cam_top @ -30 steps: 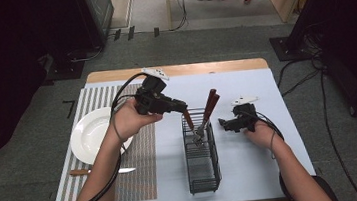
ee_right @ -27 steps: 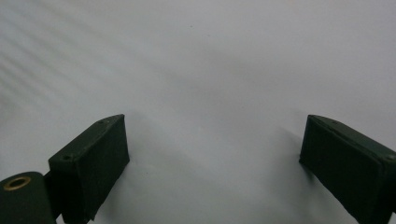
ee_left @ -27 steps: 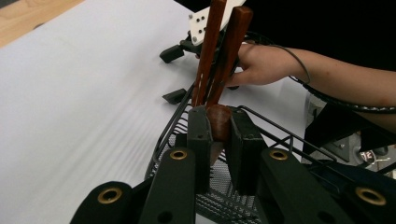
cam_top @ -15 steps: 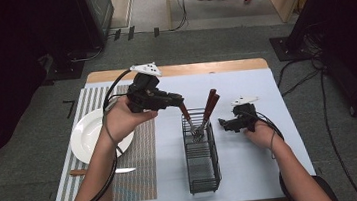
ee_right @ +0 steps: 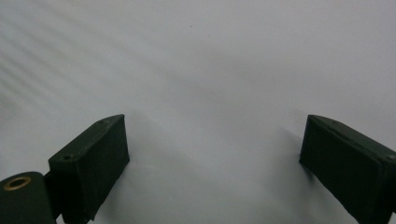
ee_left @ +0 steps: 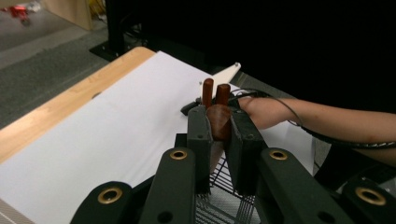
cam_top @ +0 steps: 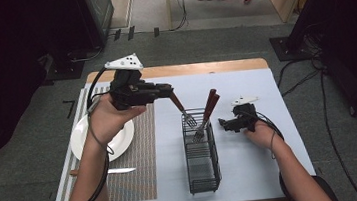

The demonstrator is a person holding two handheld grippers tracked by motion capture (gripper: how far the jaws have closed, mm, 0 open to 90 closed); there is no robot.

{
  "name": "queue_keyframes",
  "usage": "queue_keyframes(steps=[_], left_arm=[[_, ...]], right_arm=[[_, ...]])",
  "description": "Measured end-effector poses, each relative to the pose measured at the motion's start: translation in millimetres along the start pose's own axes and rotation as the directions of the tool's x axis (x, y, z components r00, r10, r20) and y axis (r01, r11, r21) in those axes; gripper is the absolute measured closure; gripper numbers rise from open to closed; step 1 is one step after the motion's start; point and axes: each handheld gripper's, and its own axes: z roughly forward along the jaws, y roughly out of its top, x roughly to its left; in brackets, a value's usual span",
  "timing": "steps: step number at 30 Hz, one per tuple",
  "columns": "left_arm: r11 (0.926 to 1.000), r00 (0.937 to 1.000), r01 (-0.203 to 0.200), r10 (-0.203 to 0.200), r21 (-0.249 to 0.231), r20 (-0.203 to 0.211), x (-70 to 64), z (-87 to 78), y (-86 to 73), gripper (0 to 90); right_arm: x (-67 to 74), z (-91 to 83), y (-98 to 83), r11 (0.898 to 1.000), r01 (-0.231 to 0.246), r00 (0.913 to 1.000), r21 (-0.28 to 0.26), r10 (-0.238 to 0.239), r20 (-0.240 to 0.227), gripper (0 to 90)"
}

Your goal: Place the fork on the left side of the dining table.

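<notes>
The table (cam_top: 245,81) has a light blue top with a wooden edge at the far side. On its left part lies one striped mat (cam_top: 138,170). One black wire basket (cam_top: 202,166) stands near the middle of the table. One white plate (cam_top: 82,140) sits on the mat, partly under the person's left arm.

The left gripper (cam_top: 164,90) is higher now and more to the left than a second ago. Its jaws are clamped on the brown handle of a fork (cam_top: 180,108). The fork has come up and sideways, and its prongs hang just over the far left corner of the basket. So I think this fork is being taken out of the basket, maybe to go by the plate.

The right gripper (cam_top: 225,123) has not moved. It rests on the table just right of the basket, and its jaws are wide apart with nothing between them.

I count two forks (cam_top: 206,113) left leaning in the basket, handles up. One knife (cam_top: 107,172) lies on the mat below the plate.
</notes>
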Motion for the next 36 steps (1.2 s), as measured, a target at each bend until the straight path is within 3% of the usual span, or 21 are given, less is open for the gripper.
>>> queue_keyframes(steps=[10, 16, 17, 28, 36], left_arm=[[0.9965, 0.9987, 0.005, -0.009, -0.083, -0.050, 2.3, -34.1, 0.9, 82.1], [0.9944, 0.9974, 0.010, -0.017, -0.106, -0.071, 3.7, -45.3, 0.2, 82.1], [0.9941, 0.9958, 0.011, -0.020, -0.108, -0.089, 5.5, -48.5, -0.8, 82.1], [0.9952, 0.9871, 0.049, -0.062, -0.084, -0.148, 22.5, -50.9, -9.3, 82.1], [0.9951, 0.9742, 0.092, -0.097, -0.034, -0.203, 45.1, -44.0, -19.2, 82.1]], right_arm=[[0.0, 0.0, 0.0, 1.000, 0.000, 1.0000, 0.000, 0.000, 0.000, 7.1], [0.0, 0.0, 0.0, 1.000, 0.000, 1.0000, 0.000, 0.000, 0.000, 7.2], [0.0, 0.0, 0.0, 1.000, 0.000, 1.0000, 0.000, 0.000, 0.000, 7.2], [0.0, 0.0, 0.0, 1.000, 0.001, 1.0000, -0.001, -0.001, 0.000, 7.2], [0.0, 0.1, -0.1, 1.000, 0.000, 1.0000, -0.001, 0.000, -0.001, 7.2]])
